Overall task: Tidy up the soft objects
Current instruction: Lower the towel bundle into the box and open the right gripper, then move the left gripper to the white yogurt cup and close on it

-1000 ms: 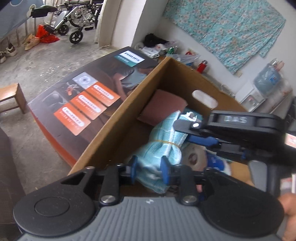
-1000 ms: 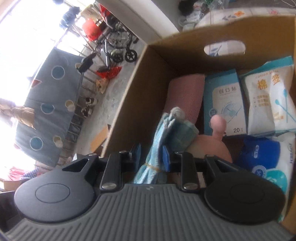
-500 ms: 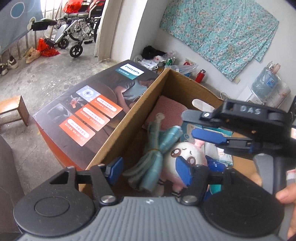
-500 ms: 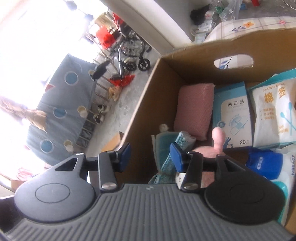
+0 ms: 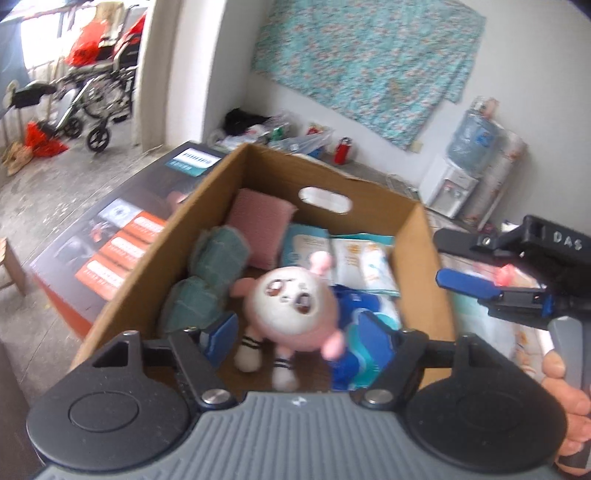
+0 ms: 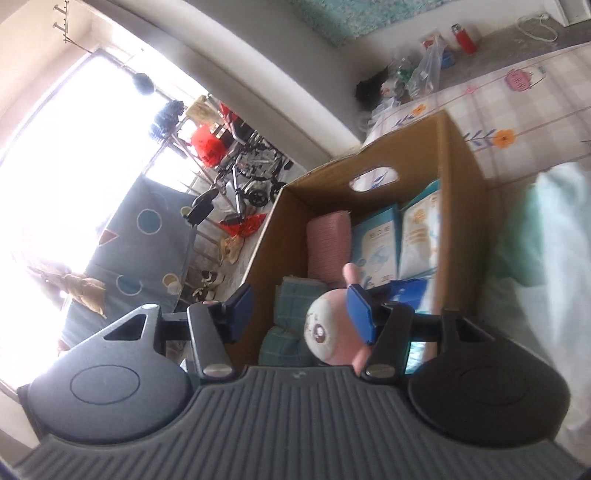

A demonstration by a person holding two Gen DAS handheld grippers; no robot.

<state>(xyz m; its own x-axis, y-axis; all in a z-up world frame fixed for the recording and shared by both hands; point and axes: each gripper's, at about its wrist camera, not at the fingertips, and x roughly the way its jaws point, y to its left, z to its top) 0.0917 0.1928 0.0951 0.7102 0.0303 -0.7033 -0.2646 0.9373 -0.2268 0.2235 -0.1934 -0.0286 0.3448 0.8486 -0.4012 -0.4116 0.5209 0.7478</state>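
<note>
Inside box [image 5: 207,199], 1 plush [image 5: 291,302], 1 towel [image 5: 207,280]

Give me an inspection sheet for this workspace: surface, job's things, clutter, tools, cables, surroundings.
Surface: floral tablecloth under the cardboard box.
Job's things: bound teal towel, pink-and-white plush toy and pink cloth, all in the box.
Clutter: packets and blue pack in the box.
Tools: left tool and right tool open, jaws just widened, nothing gripped.
Cables: white cord on the floor.
Surroundings: wheelchair, water dispenser, teal fabric on the wall.
</note>
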